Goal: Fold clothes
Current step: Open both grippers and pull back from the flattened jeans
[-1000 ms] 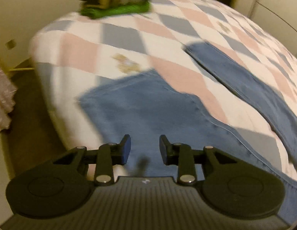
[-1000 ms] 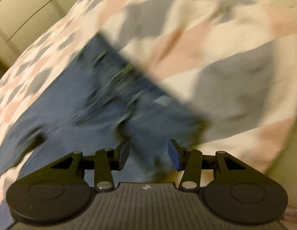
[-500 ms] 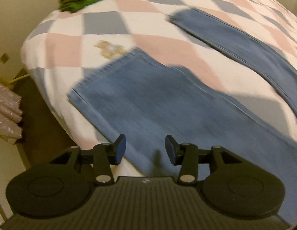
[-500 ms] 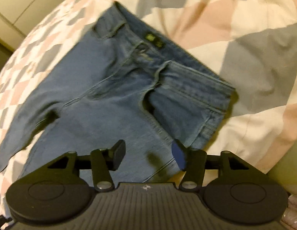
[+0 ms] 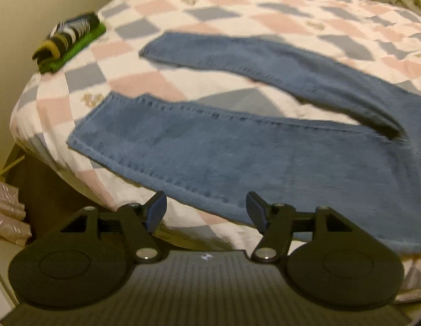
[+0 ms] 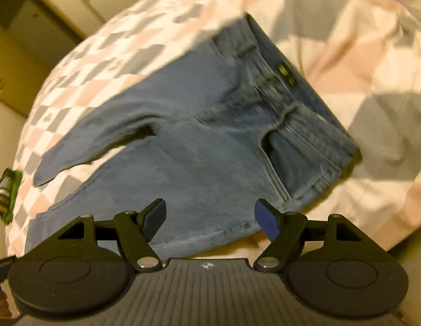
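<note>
A pair of blue denim jeans [image 5: 237,157] is being shown spread flat on a bed [image 5: 237,8] covered in a soft quilt of pink, grey and white diamonds. In the left wrist view the two legs are lying apart in a narrow V, hems pointing left, with stitched seams running along the near leg. The near leg's edge is lying close to the bed's near side. The left gripper [image 5: 206,212] is being held just short of that edge, its jaws released and wide apart, with nothing between them.

In the right wrist view the waistband [image 6: 289,87] (a small dark label is sewn inside it) is lying at the far right, and the fly and a pocket opening are visible beside it. The right gripper [image 6: 210,217] is being held above the near hip edge, its jaws likewise parted and gripping nothing.

A folded pile of clothes [image 5: 69,40], striped fabric on green, is resting at the bed's far left corner.
</note>
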`<state>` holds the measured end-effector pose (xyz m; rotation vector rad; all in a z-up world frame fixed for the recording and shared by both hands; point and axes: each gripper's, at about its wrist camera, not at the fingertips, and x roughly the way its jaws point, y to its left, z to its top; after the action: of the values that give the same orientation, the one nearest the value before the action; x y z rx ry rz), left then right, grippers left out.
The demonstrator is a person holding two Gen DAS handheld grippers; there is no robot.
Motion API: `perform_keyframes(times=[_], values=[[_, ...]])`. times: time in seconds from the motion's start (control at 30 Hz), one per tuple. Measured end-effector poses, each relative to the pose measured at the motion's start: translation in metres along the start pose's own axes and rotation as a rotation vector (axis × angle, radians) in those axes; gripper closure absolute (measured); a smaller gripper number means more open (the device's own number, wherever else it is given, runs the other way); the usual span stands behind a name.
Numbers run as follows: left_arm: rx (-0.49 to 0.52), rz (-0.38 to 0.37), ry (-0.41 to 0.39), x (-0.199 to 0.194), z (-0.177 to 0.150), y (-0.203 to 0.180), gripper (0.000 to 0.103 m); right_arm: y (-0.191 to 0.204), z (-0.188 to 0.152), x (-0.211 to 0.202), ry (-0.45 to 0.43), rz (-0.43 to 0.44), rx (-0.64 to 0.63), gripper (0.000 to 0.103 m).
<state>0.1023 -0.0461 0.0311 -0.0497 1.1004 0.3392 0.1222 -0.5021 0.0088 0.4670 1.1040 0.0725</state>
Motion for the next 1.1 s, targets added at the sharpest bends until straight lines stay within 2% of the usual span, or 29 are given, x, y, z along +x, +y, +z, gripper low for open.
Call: perform_keyframes(times=[0.2,0.47,0.83,1.1], values=[[0.027,0.011,-0.069,-0.049,-0.008,-0.014,0.040,0.009,-0.005,-0.023,-0.004,0.036,-0.074,0.024],[0.062,0.016,-0.098,-0.078,-0.019,-0.027,0.039,0.011,-0.018,-0.032,0.012,0.063,-0.107,0.022],[0.090,0.000,-0.109,-0.093,-0.026,-0.037,0.037,-0.001,-0.022,-0.045,-0.001,0.067,-0.085,0.020],[0.123,-0.010,-0.088,-0.086,-0.020,-0.051,0.036,-0.012,-0.019,-0.045,0.003,0.056,-0.048,0.019]])
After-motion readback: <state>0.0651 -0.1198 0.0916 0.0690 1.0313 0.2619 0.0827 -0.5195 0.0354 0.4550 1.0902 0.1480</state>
